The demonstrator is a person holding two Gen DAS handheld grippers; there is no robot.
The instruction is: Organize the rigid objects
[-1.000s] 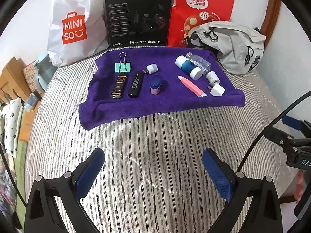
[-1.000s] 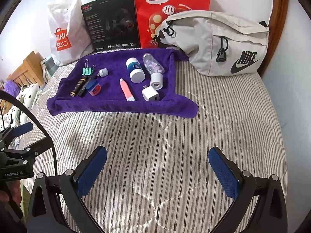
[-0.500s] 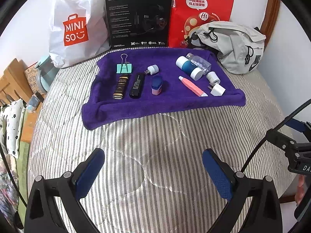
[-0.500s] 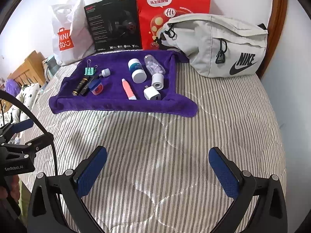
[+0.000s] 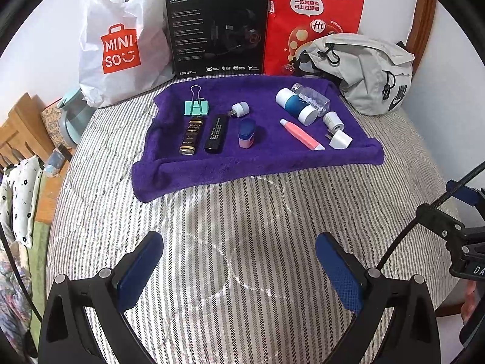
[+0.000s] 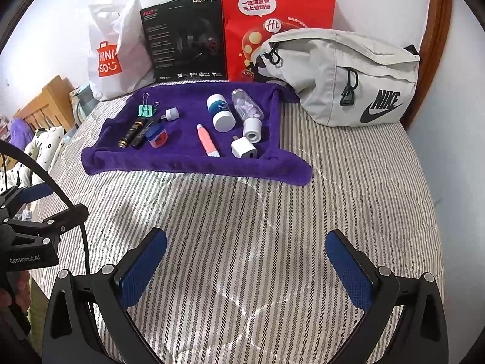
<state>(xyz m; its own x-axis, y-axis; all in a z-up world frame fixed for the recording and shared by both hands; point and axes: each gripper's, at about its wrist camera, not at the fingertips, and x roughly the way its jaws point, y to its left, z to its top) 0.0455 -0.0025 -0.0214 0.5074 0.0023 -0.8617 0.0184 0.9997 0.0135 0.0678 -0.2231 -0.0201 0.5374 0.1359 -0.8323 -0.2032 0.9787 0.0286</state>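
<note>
Well, the striped quilt (image 5: 242,242) covers the bed and takes up most of the scene. Along the wall at the back stand a white Miniso bag (image 5: 118,39), a black headset box (image 5: 216,30) and a red paper bag (image 5: 312,21), with a grey Nike waist bag (image 6: 348,79) lying at the right, touching the corner of the purple towel (image 5: 257,163). That towel is spread flat on the quilt and carries all the small things. The left gripper (image 5: 239,270) and the right gripper (image 6: 246,265) both hover over bare quilt, well short of the towel, jaws spread wide and holding nothing. On the towel's right half lie a white-capped blue bottle (image 6: 220,112), a clear pill bottle (image 6: 247,104) beside it, a pink tube (image 6: 207,139), a white charger (image 6: 244,148) and a white cylinder (image 6: 252,129). On the left half lie a gold-and-black tube (image 5: 191,135), a black stick (image 5: 216,133), a blue-lidded pink jar (image 5: 246,133), a teal binder clip (image 5: 196,104) and a small USB light (image 5: 241,109).
</note>
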